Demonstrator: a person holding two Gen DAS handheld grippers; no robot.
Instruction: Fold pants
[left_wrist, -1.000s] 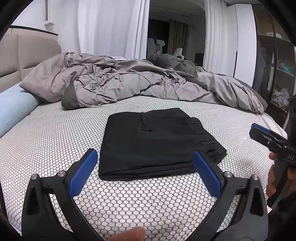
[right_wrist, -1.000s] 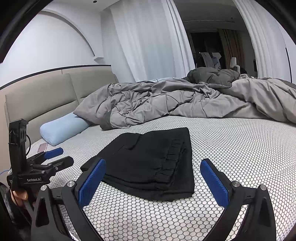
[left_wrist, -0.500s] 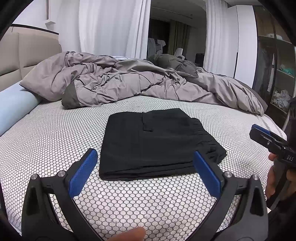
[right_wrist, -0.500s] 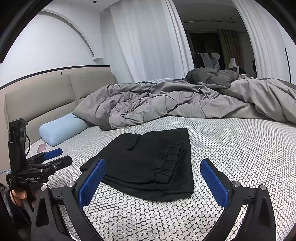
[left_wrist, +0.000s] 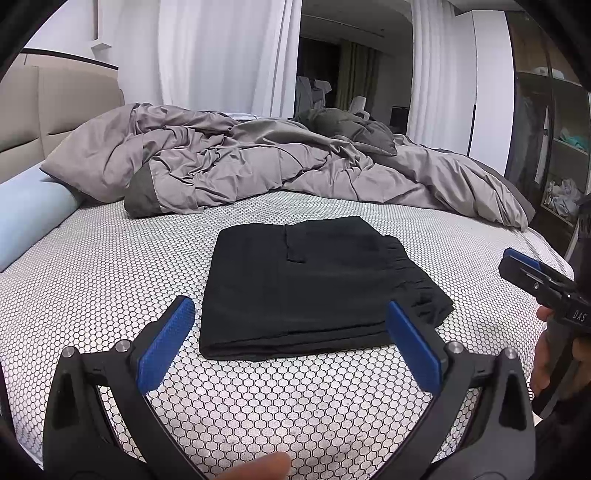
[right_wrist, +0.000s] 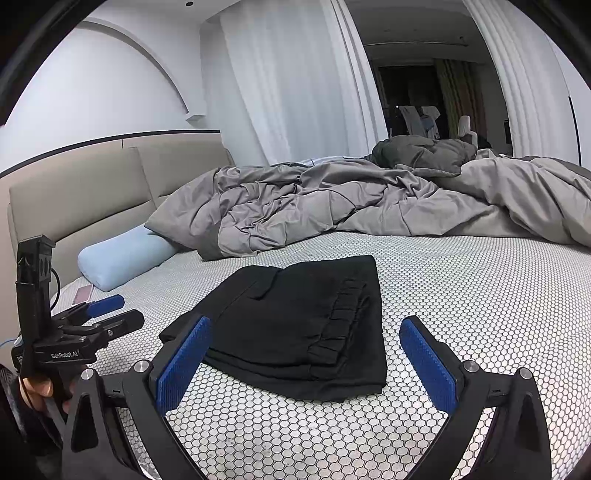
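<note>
Over the last second nothing shifted: my left gripper (left_wrist: 290, 345) and right gripper (right_wrist: 304, 360) stayed wide and empty just short of the pants (left_wrist: 314, 284), which lay folded, likely finished.

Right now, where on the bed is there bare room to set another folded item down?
Bare mattress lies between the folded pants and the blue bolster, and right of the pants. The far side is crowded by the grey duvet.
</note>
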